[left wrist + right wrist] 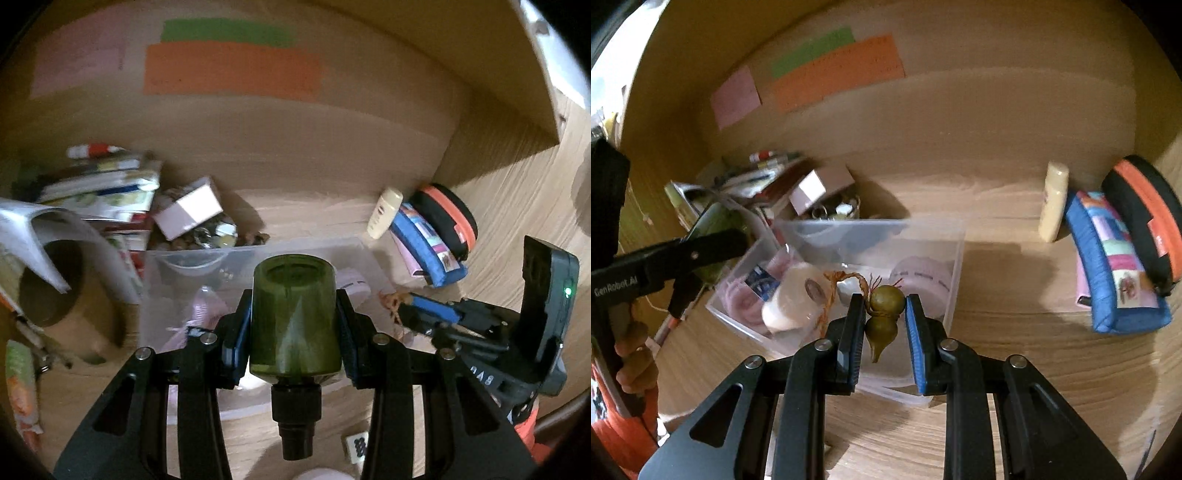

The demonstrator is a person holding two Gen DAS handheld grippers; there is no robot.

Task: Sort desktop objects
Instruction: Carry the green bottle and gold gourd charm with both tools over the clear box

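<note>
The left gripper (pixel 293 325) pinches a dark green translucent cylindrical bottle (pixel 294 321) between its pads; the bottle's long axis runs along the fingers, its black capped neck pointing back toward the camera at 6 o'clock and its flat base toward 12 o'clock. The right gripper (pixel 885 319) is pressed onto a small olive-green gourd-shaped charm (pixel 884 314), held upright in the picture with its pointed tip toward 6 o'clock and an orange braided cord (pixel 846 280) trailing off toward 10 o'clock. Both held things hang over a clear plastic rectangular storage box (pixel 955 258) on the wooden desk (pixel 1034 369). Inside the box lie a pale pink round case (pixel 923 275), a white cylindrical jar (pixel 792 295) and a pink fluffy bundle (pixel 742 301). At 3 o'clock from the box, a cream tube (pixel 1052 201) stands against the back board, next to a blue patchwork fabric pouch (pixel 1115 269) and a black-and-orange zip case (pixel 1148 214).
</note>
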